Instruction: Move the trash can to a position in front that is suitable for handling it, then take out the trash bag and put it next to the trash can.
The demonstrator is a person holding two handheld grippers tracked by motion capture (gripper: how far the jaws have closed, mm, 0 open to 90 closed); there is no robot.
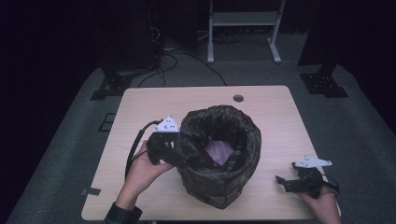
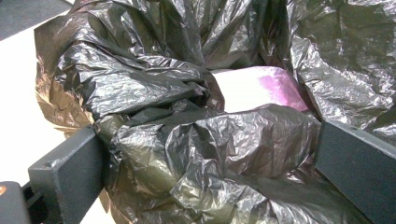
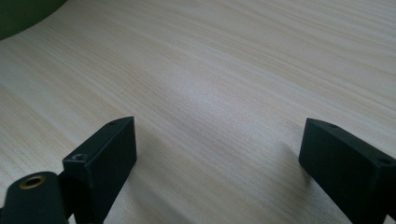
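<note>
A black plastic bag (image 1: 219, 182) stands open and crumpled in the middle of the wooden table (image 1: 261, 102). Something pale pink (image 1: 219, 151) lies inside it, also visible past the rolled rim in the left gripper view (image 2: 259, 86). My left gripper (image 1: 175, 151) is at the bag's left rim. Its jaws stand wide apart with the bunched rim (image 2: 210, 140) between them, the plastic touching both. My right gripper (image 1: 282, 182) rests low near the table's front right, open over bare wood (image 3: 217, 144), apart from the bag.
A small round hole (image 1: 238, 98) sits in the table near its far edge. Beyond the table, black stands (image 1: 112, 84), cables (image 1: 187, 60) and a white frame (image 1: 243, 18) are on the grey floor. A dark green edge (image 3: 23, 11) shows at the right gripper view's top left.
</note>
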